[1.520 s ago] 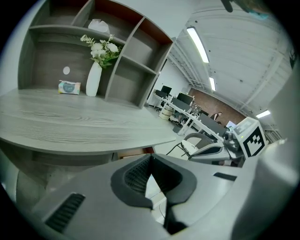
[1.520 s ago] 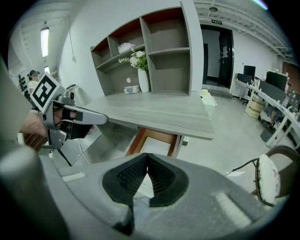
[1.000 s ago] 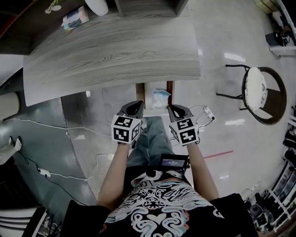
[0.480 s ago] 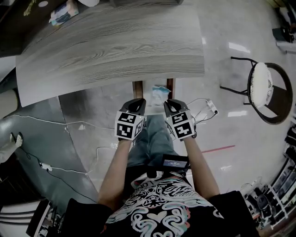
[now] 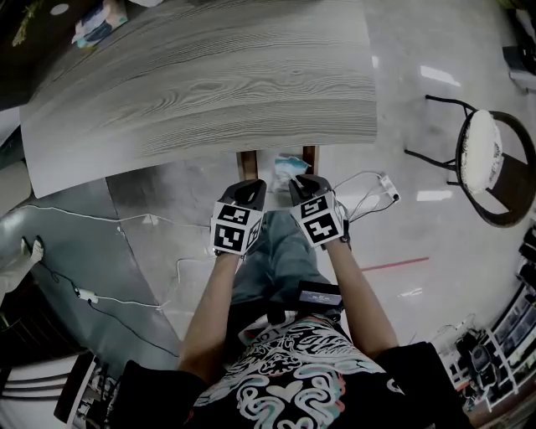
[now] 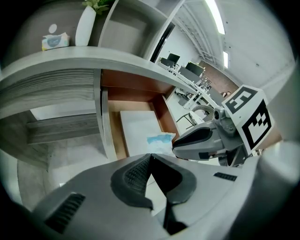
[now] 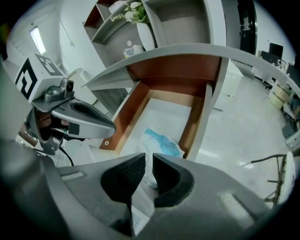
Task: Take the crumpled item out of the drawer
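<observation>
The crumpled item (image 5: 289, 162), a white and light-blue wad, lies in the open wooden drawer (image 5: 247, 163) under the grey table (image 5: 209, 84). In the right gripper view the wad (image 7: 161, 143) sits near the drawer's (image 7: 131, 112) front right, and its lower edge runs into the narrow gap between my right gripper's (image 7: 148, 161) pads. In the head view that gripper (image 5: 303, 183) is at the drawer's front. My left gripper (image 5: 249, 189) hangs beside it at the front left, shut and empty (image 6: 150, 157), with the wad (image 6: 161, 140) just beyond it.
A round-seated black chair (image 5: 494, 163) stands on the shiny floor to the right. Cables (image 5: 373, 188) trail beside the drawer. A tissue pack (image 5: 96, 23) lies at the table's far left. Shelves with a white vase (image 7: 145, 35) rise behind the table.
Both grippers have moved forward toward the drawer. The right one has come in closer to the wad, which now reaches between its pads. The head view has shifted slightly.
</observation>
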The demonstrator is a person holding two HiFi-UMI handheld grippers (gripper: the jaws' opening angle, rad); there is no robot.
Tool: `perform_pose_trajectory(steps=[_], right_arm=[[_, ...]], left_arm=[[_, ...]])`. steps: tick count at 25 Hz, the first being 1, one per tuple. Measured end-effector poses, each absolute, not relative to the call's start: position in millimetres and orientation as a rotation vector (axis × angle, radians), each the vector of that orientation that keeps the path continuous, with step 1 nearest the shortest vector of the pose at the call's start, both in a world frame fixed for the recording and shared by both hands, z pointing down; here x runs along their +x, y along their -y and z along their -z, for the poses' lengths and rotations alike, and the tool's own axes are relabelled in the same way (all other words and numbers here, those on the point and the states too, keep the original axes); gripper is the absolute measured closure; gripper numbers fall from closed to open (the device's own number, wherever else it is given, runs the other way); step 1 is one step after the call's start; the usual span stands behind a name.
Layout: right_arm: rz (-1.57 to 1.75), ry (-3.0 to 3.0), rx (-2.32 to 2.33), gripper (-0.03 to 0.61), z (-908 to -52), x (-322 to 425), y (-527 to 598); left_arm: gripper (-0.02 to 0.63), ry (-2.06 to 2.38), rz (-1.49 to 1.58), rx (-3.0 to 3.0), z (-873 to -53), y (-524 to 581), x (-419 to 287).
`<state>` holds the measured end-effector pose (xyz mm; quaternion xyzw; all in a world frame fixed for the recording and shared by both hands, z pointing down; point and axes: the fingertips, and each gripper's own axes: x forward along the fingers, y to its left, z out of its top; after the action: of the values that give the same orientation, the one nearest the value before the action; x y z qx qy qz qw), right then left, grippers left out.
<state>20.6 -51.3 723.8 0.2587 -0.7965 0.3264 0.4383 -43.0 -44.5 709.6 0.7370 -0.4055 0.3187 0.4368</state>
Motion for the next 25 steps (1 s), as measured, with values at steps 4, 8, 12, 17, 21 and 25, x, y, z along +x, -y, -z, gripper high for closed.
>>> perform_pose_trajectory(steps=[4,8,12,17,21,25], right_arm=[[-0.81,1.973,0.612,0.543,-732.3,17.2,49.2],[-0.801,1.931,0.621,0.543,-739.9,16.5,49.6],[-0.776,1.9,0.616,0.543,-748.0,12.3,47.1],[-0.76,1.887,0.627,0.557,-749.7,11.5,48.6],[-0.733,1.904,0.66,0.571,-743.3,13.7,55.7],[-0.705,1.912,0.645,0.571,-740.0,16.1,57.5]], left_arm=[[0.612,1.004,-0.798,1.823,-714.0,46.7,-40.8],[0.612,1.007,-0.785,1.814,-716.3,52.1,-41.0],[0.612,1.006,-0.786,1.813,-717.6,54.3,-42.2],[0.612,1.001,-0.793,1.807,-719.5,55.1,-45.6],[0.614,1.002,-0.785,1.803,-719.3,54.5,-47.0],[0.614,0.997,-0.784,1.799,-717.8,54.3,-46.9]])
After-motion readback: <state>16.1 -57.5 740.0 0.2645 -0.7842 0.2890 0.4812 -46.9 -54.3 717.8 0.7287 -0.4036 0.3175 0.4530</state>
